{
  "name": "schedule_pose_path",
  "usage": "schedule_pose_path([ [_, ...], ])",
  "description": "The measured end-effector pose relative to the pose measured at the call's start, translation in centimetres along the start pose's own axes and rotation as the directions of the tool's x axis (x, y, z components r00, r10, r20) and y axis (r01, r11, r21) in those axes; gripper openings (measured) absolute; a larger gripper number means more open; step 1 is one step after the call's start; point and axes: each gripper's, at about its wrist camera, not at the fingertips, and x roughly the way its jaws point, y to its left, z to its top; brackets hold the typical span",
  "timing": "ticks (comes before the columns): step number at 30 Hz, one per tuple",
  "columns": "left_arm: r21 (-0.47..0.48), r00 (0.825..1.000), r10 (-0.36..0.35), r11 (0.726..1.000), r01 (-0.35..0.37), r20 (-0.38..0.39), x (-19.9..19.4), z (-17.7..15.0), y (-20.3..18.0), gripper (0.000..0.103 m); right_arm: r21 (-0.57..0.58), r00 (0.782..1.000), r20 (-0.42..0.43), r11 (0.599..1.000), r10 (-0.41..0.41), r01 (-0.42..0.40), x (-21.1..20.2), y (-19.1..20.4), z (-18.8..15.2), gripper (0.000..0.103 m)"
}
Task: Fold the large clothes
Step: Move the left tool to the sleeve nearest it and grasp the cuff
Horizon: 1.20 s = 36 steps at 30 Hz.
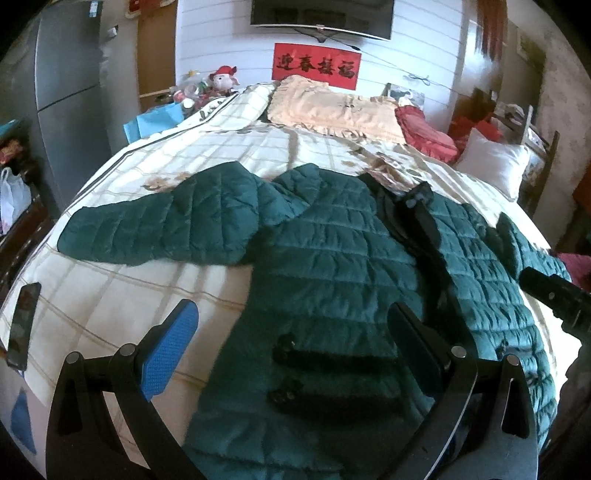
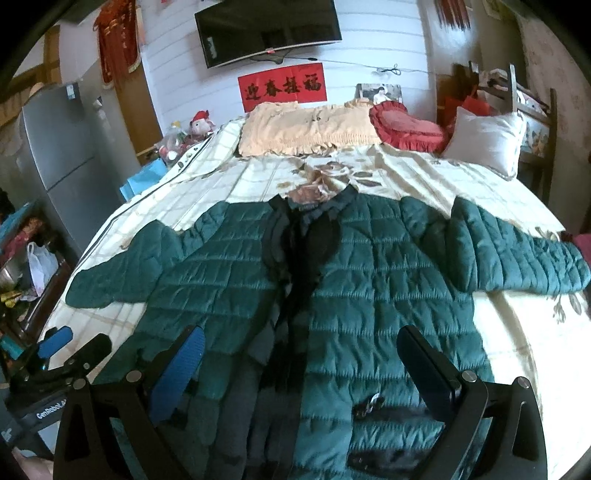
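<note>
Bedroom w/ a big bed [image 1: 122, 291], cream checked cover, takes up most of both views.

Nearest: left gripper [image 1: 291, 347] hovers low over the jacket's hem area, jaws spread wide, nothing between them; blue pad on one finger [image 1: 170, 350], other finger dark. Right gripper [image 2: 303, 365] likewise wide apart and holding nothing, above the lower front of the jacket, near the dark centre strip. From the right wrist cam the left gripper shows at the lower left edge, beside the bed's side, apart from the jacket.

Dark green quilted jacket [image 2: 373, 295] lies flat on the bed, front up, collar toward the pillows, hem toward the cams. Front partly open w/ black lining showing down the middle. Both sleeves spread outward: one reaches toward the fridge side, other toward the bed's opposite edge. Two black pocket flaps [image 1: 328, 358] on the lower panel, seen from left wrist cam. Black phone-like slab [image 1: 24, 325] lies on the cover near the bed's edge, well apart from the jacket.

Farther: peach ruffled pillow [image 2: 306, 129] at the head, red frilled cushion [image 2: 406, 127] just beside it, white pillow [image 2: 484, 140] near the wooden frame. Grey fridge [image 2: 62, 158] off to one side, plush toy [image 2: 201, 123] near the bed corner. On the white wall: red banner [image 2: 282, 86] w/ black characters, TV [image 2: 267, 27] mounted above it.
</note>
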Motion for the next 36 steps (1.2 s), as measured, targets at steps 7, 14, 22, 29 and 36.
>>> schedule_pose_path([
  [7,-0.028,1.000,0.017,0.999,-0.018,-0.013,1.5,1.4,1.3,0.103,-0.014,0.999,0.011,0.999,-0.039,0.039,1.6,-0.6,2.1,0.103],
  [14,-0.059,0.998,0.038,0.997,-0.041,-0.041,3.3,2.2,2.9,0.103,0.007,0.999,0.014,1.000,-0.030,0.030,3.7,-0.7,3.1,0.103],
  [22,-0.099,0.994,0.084,0.991,-0.091,-0.067,5.3,2.6,5.4,0.103,0.018,1.000,-0.022,1.000,-0.012,0.012,6.5,-0.5,2.8,0.103],
  [29,-0.125,0.988,0.124,0.983,-0.134,-0.087,6.7,2.8,7.5,0.103,0.017,0.999,-0.052,1.000,-0.015,0.016,8.0,-0.5,2.4,0.103],
  [36,-0.139,0.980,0.171,0.973,-0.185,-0.105,8.0,3.0,10.1,0.103,-0.031,0.998,-0.067,0.999,-0.020,0.018,8.8,0.3,2.0,0.103],
])
